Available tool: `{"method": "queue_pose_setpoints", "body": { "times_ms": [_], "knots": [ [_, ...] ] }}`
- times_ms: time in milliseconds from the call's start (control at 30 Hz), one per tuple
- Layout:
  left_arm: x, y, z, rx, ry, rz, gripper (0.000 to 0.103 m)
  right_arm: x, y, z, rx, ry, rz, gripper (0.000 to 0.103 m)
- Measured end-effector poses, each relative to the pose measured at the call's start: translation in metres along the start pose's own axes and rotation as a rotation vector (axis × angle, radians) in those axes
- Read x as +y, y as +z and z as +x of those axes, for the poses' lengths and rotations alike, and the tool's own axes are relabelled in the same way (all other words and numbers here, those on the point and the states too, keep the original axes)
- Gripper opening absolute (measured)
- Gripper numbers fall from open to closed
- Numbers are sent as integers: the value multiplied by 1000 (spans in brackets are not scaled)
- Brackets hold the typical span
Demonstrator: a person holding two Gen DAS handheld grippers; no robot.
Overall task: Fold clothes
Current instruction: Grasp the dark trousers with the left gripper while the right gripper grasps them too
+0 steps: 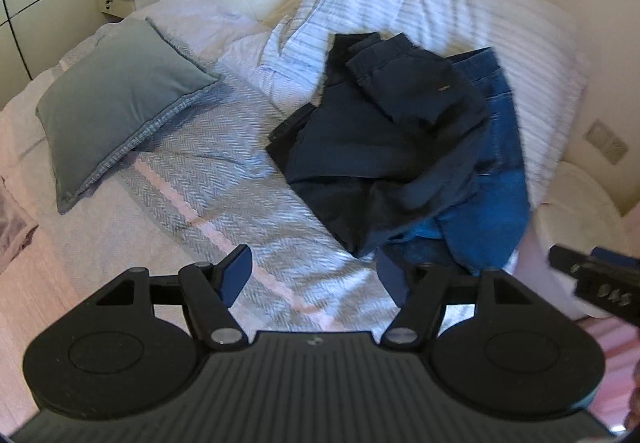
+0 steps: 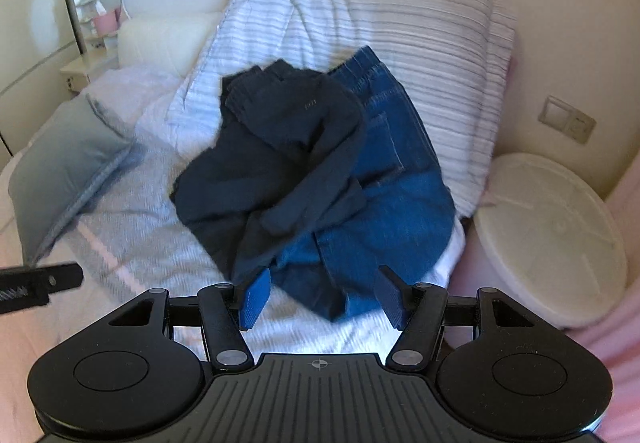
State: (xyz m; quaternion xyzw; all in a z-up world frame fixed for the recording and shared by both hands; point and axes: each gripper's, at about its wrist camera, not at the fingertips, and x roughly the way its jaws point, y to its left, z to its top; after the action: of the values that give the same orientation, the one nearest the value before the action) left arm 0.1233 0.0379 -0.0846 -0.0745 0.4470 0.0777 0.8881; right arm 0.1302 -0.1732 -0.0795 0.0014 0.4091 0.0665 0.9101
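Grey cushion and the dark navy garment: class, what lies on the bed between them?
Only bare herringbone bedspread lies between the grey cushion and the dark navy garment; the left wrist view shows it best.

Dark garment (image 2: 276, 163) is piled on top of jeans (image 2: 392, 195), w/ jeans sticking out to the right. Both are laid on the bed (image 2: 152, 243), striped duvet (image 2: 400, 27) bunched behind. Cushion (image 1: 120, 99) is found left; round hamper (image 2: 552, 235) right, beside the bed.
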Motion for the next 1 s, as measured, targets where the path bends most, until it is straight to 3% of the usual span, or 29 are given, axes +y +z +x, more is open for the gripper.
{"method": "queue_pose_setpoints", "body": {
  "times_ms": [167, 433, 733, 1000],
  "knots": [
    [-8, 24, 51, 50, 8, -38, 65, -20, 23, 51, 17, 59, 22, 73],
    [-13, 65, 138, 124, -23, -134, 65, -53, 66, 142, 138, 59, 64, 73],
    [-17, 100, 226, 187, -7, -204, 65, -74, 105, 221, 149, 68, 107, 73],
    [-1, 113, 278, 197, 0, -314, 65, -73, 130, 262, 106, 79, 119, 73]
  ]
}}
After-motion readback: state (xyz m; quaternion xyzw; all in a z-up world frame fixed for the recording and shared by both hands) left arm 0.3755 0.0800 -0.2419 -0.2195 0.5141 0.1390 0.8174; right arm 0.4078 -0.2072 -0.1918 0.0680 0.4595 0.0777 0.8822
